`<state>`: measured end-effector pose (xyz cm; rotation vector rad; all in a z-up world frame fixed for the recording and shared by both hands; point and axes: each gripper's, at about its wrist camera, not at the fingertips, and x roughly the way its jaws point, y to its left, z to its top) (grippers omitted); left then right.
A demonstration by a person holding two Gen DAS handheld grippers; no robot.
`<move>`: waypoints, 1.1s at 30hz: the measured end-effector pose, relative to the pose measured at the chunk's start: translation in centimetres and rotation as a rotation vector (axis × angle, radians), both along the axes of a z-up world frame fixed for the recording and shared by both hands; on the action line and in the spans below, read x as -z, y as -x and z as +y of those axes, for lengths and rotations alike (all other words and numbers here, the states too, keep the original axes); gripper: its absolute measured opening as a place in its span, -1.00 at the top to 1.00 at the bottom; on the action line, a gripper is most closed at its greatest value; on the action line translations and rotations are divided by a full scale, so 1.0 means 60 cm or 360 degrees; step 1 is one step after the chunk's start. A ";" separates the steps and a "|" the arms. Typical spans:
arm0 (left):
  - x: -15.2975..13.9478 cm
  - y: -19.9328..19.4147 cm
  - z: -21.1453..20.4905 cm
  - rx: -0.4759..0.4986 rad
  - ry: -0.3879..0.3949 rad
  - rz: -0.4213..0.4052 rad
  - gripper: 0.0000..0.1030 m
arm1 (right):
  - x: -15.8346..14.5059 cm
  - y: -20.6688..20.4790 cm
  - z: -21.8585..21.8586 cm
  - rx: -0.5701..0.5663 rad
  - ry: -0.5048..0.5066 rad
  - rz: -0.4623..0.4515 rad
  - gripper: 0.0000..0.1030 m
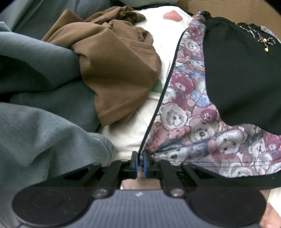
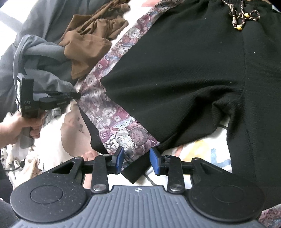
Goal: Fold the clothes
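Black shorts (image 2: 184, 70) with a teddy-bear print side panel (image 1: 184, 122) lie spread on a pale printed sheet (image 1: 133, 126). A beaded drawstring (image 2: 240, 15) marks the waistband at the far end. My left gripper (image 1: 140, 163) is shut on the dark-piped edge of the bear panel; in the right wrist view the left gripper (image 2: 77, 95) pinches the same edge. My right gripper (image 2: 136, 160) stands open, its blue pads (image 2: 154, 160) straddling the hem corner of the bear panel (image 2: 126, 135) without clamping it.
A crumpled brown garment (image 1: 114, 70) and a grey-blue sweatshirt (image 1: 38, 87) are piled to the left. A hand (image 2: 12, 128) holds the left tool. Cardboard (image 1: 219, 7) shows at the far edge.
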<state>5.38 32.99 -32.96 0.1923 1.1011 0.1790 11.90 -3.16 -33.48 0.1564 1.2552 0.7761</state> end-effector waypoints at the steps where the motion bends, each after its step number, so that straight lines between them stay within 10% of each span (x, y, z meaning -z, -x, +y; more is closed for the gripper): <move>1: 0.000 -0.001 0.001 -0.0005 0.0002 0.0000 0.87 | 0.001 0.003 0.001 -0.0010 0.0008 0.0001 0.21; 13: 0.002 -0.008 0.000 -0.0008 0.0003 -0.0005 0.86 | 0.021 0.058 0.029 -0.0111 0.0172 -0.0109 0.01; 16: 0.000 -0.010 0.001 -0.0006 0.0009 -0.0008 0.86 | 0.021 0.065 0.031 -0.0123 0.0200 -0.0145 0.75; 19: 0.000 -0.015 0.002 -0.0008 0.0021 -0.0010 0.86 | 0.016 0.068 0.022 -0.0123 0.0200 -0.0131 0.96; 33: -0.010 -0.003 0.004 -0.0003 0.0048 -0.0034 0.88 | -0.073 0.092 0.031 -0.0177 0.0269 -0.0112 0.98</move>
